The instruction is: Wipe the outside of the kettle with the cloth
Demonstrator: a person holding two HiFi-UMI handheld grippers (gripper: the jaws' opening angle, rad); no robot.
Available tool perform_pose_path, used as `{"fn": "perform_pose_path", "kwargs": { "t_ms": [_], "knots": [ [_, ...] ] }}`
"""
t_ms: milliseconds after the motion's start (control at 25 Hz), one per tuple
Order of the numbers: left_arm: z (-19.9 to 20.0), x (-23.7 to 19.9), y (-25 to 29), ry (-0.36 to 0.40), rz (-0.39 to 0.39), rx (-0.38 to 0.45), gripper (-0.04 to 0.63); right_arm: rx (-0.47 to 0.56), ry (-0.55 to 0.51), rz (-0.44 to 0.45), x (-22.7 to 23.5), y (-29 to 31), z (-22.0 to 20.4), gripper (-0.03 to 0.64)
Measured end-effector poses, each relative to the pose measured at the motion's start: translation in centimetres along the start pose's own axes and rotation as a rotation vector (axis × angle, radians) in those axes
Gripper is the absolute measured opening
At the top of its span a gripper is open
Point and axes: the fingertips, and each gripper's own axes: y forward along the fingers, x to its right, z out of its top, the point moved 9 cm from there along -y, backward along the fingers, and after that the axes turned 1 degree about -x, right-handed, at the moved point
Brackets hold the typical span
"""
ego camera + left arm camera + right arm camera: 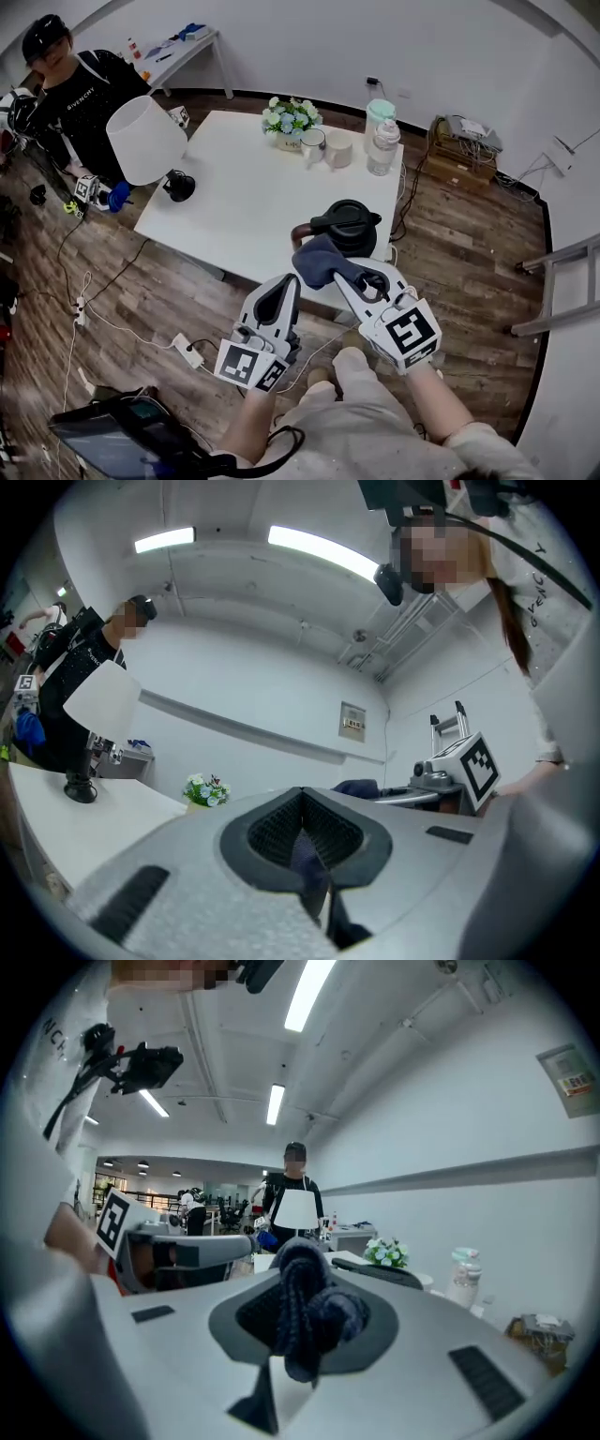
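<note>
The right hand-held gripper [367, 281] has its jaws clamped on a bunched dark blue cloth [322, 261]; a thick wad of it bulges out past the tips, and the right gripper view shows it filling the space between the pads. The left hand-held gripper [279, 298] sits just beside it, jaws closed together with nothing gripped, its tip aimed toward the same spot. Beyond the cloth stands the black kettle [349, 225], upright on the white table [234, 197] close to the near edge. From the head view the wad overlaps the kettle's near side, but whether it actually touches the wall cannot be told. The wiping looks barely begun or about to begin. To do it well, the loose wad rather than the hard jaw tips should meet the kettle, pressed flat and drawn round the body in long passes. Since the kettle stands so near the table's edge, sideways pressure could slide or tip it, so the empty left hand-held gripper would serve best steadying the handle or the far side. The grip on the cloth looks deep enough not to slip.
</note>
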Motion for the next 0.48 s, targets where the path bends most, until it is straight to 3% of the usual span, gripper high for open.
{"fn": "perform_pose_path", "kwargs": {
  "t_ms": [240, 480],
  "knots": [
    [-0.3, -0.1, -0.4, 0.010, 0.021, -0.023, 0.008, 0.013, 0.168, -0.031, 1.9, -0.2, -2.3, 0.061],
    [-1.5, 0.8, 1.1, -0.004, -0.021, -0.046, 0.008, 0.016, 0.234, -0.115, 5.7, -3.5, -4.0, 0.061]
  ]
}}
